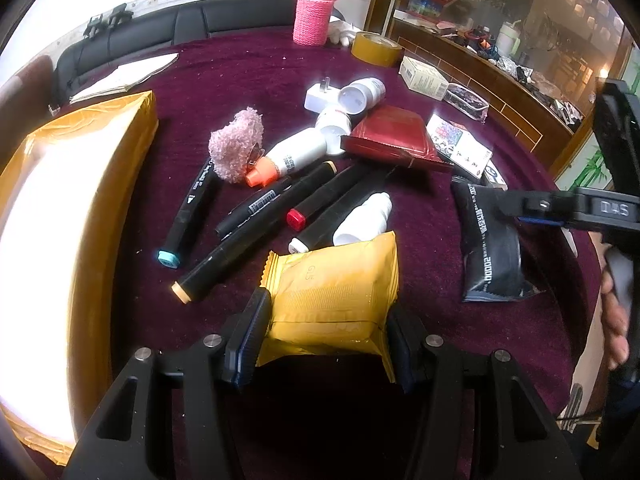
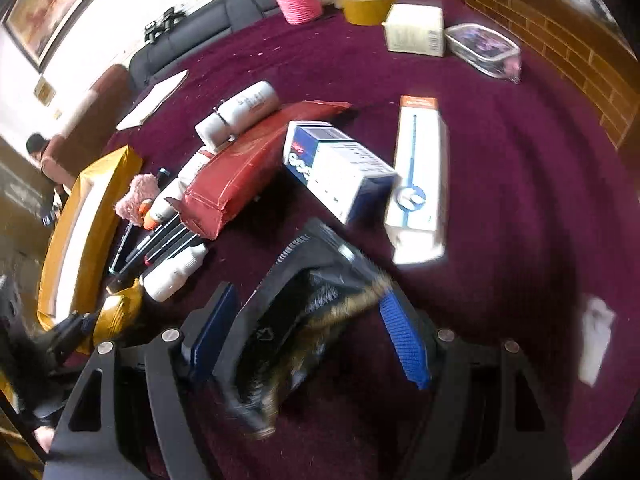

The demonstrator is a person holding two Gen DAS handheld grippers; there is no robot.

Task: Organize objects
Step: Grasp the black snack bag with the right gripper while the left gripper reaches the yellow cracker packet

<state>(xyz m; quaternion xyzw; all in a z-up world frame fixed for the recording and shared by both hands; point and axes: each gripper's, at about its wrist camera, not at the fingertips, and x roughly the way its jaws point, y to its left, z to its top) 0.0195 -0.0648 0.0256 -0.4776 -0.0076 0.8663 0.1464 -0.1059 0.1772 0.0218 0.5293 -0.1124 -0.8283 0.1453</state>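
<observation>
My left gripper [image 1: 324,340] is shut on a yellow snack packet [image 1: 332,288], with a pad pressed against each side. Beyond it on the maroon tablecloth [image 1: 260,72] lie several black markers [image 1: 256,208], white bottles [image 1: 300,152], a red packet [image 1: 394,138] and a pink fluffy ball [image 1: 236,148]. A black packet [image 2: 300,320] lies flat on the cloth between the blue pads of my right gripper [image 2: 306,296], which stands open around it. That same black packet [image 1: 492,248] shows in the left wrist view under one of the right gripper's fingers [image 1: 532,204].
A large box wrapped in yellow tape [image 1: 60,220] fills the left side. A blue-and-white box [image 2: 340,168] and a long white box [image 2: 420,176] lie just past the black packet. A pink knit-covered flask [image 1: 314,16], a tape roll [image 1: 376,48] and a cream box [image 2: 416,30] stand at the back.
</observation>
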